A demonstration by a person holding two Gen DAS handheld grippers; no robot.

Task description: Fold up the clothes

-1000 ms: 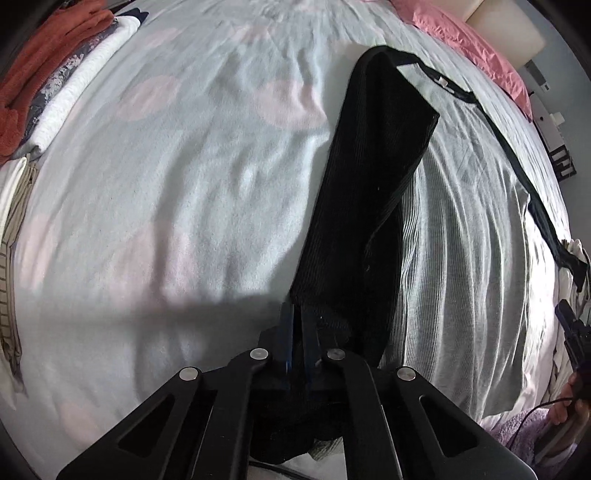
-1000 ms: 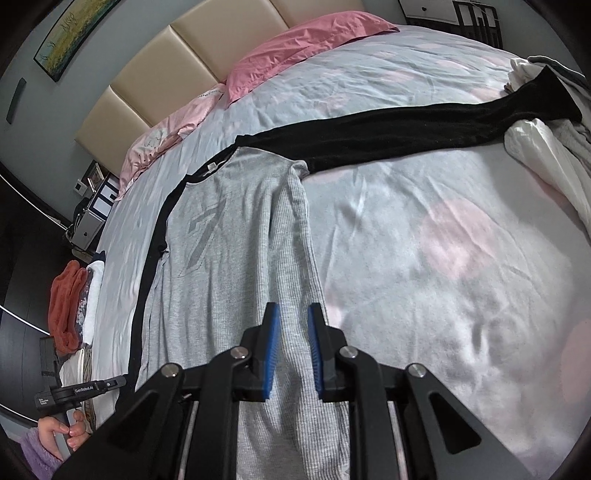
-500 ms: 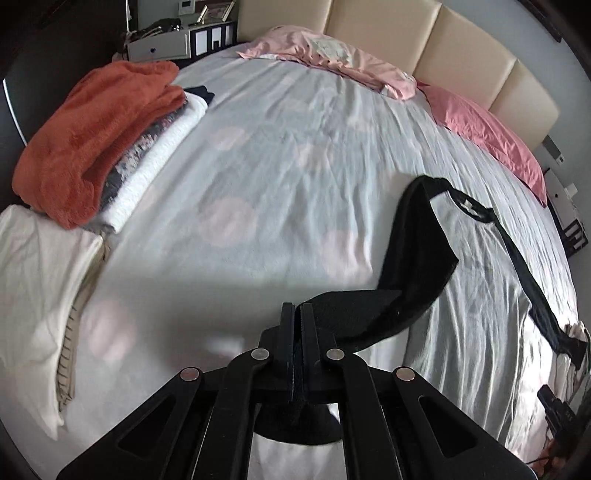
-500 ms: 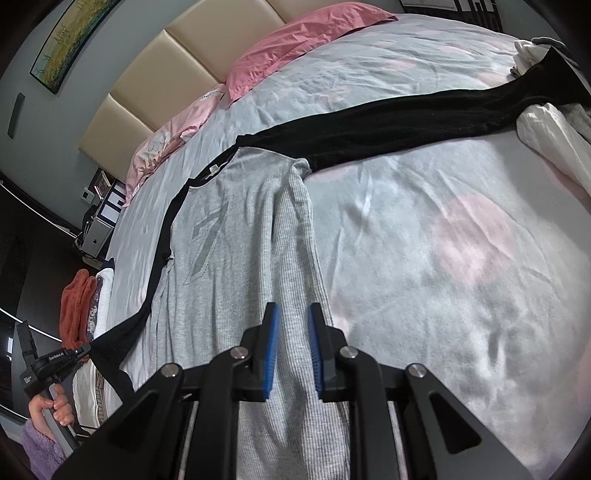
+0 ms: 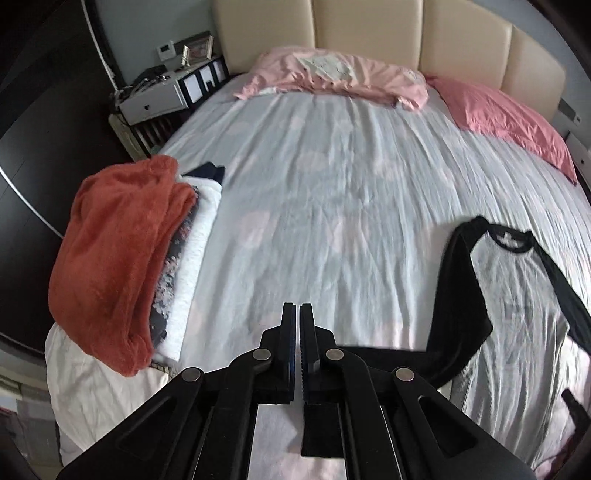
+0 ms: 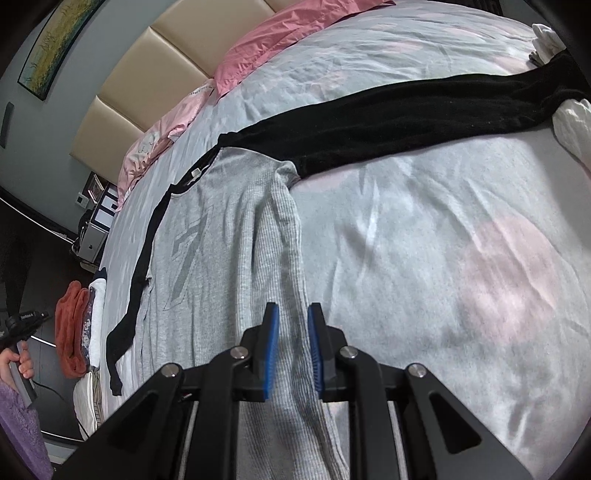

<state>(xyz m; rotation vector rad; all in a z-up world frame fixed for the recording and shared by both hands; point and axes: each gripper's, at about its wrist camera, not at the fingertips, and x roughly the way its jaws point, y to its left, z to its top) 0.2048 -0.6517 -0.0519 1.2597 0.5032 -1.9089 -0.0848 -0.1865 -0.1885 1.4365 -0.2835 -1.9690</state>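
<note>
Two grippers at work on one shirt [image 6: 229, 258], grey body with black sleeves, lying flat on the bed [image 5: 332, 206] toward the foot end, collar pointing at the headboard [image 5: 406, 33]. Left gripper [image 5: 297, 332]: fingers pressed together; the black left sleeve [image 5: 458, 295] runs from the shoulder down under the jaws, so it appears pinched at the cuff end, though the contact point is hidden behind the fingers and I cannot confirm it. Right gripper [image 6: 291, 350]: fingers spread a little, nothing between the pads, hovering just above the grey side edge of the shirt. Right sleeve [image 6: 424, 118] lies stretched straight out across the bed, away from the body. Stack of folded clothes [image 5: 122, 266] sits at the bed edge, well apart from the shirt. Judgement: step in hand is folding the left sleeve in over the body. To do it well: carry the cuff across the chest, keep the sleeve taut enough that it lays flat without twisting, let the crease fall along the shoulder seam, and set the cuff down before releasing. Right gripper could pin the grey side to stop the body dragging. Risk: lifting too high pulls the shoulder off the bed.
</note>
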